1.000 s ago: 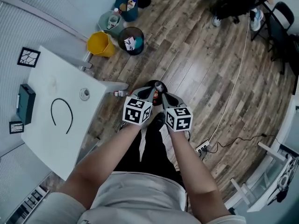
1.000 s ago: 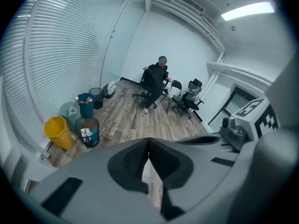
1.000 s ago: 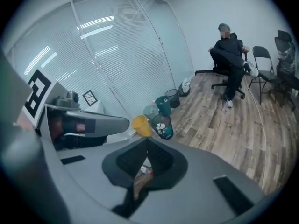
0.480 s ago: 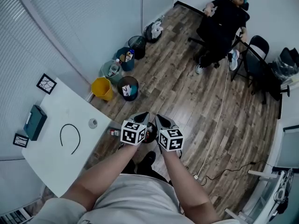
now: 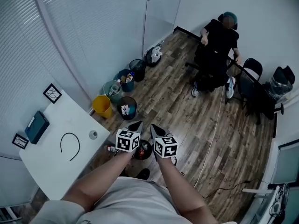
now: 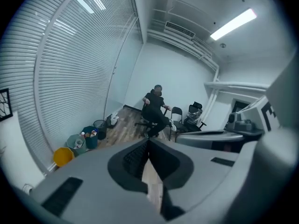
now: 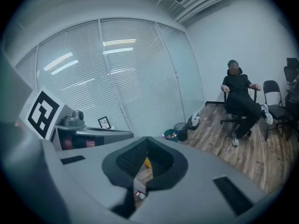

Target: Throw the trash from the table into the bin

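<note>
Plainly, both claws are closed and empty. The left gripper (image 6: pixel 148 143) has its jaws meeting at the tips, with only floor showing through the slit below them. The right gripper (image 7: pixel 146 140) is likewise pressed tip to tip and holds nothing.

In the head view the two are held side by side, near each other but apart, pointing forward and somewhat down over the wooden floor (image 5: pixel 187 111). Under them on the floor sits a dark round thing (image 5: pixel 143 149), possibly another bin, though too much of it is hidden to be sure. A small bottle-like item (image 5: pixel 110 148) lies on the floor near the table's corner.

The white table (image 5: pixel 51 171) stands to the left, well apart from both claws. The trash lies on it: a black curved strip (image 5: pixel 70 146) and, near it, a small round piece (image 5: pixel 93 135). A teal box (image 5: pixel 37 126) and two marker cards (image 5: pixel 52 93) are there too.

Beyond the table, along the wall of blinds, stands a row of bins: a yellow bin (image 5: pixel 102 106), a dark bin (image 5: pixel 127 108) with paper in it, then others further back. A seated person (image 5: pixel 217 43) is at the far side of the room.
</note>
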`<action>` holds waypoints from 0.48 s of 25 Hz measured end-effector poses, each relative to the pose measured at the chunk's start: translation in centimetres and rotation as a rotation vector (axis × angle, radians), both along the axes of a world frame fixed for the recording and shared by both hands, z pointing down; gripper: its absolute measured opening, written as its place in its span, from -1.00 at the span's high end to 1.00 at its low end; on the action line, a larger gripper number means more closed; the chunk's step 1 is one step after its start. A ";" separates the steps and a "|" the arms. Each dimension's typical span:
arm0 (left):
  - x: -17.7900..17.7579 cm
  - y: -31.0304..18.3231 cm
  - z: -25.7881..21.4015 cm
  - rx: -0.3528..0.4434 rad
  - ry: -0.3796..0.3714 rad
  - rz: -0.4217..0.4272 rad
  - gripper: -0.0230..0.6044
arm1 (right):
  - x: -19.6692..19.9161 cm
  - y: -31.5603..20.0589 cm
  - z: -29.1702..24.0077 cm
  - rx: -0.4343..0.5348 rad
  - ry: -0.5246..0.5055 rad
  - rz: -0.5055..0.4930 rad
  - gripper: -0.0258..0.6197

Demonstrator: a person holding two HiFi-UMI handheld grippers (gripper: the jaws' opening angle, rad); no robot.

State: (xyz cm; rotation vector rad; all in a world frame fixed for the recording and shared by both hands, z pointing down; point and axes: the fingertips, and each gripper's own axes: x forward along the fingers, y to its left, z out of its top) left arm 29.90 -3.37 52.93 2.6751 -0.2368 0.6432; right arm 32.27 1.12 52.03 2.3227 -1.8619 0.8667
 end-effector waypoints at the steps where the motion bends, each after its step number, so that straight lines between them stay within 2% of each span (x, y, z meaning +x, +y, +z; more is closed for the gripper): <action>1: -0.4 -0.3 -0.1 0.002 0.002 -0.018 0.94 | -0.4 -0.4 -0.2 0.002 0.005 -0.022 0.90; 7: -5.5 -4.1 -0.6 0.024 0.016 -0.192 0.94 | -4.8 -4.1 -0.2 0.016 0.009 -0.179 0.90; 12: -12.8 -7.6 -0.1 0.032 -0.007 -0.366 0.94 | -10.5 -7.9 0.3 0.022 -0.015 -0.331 0.90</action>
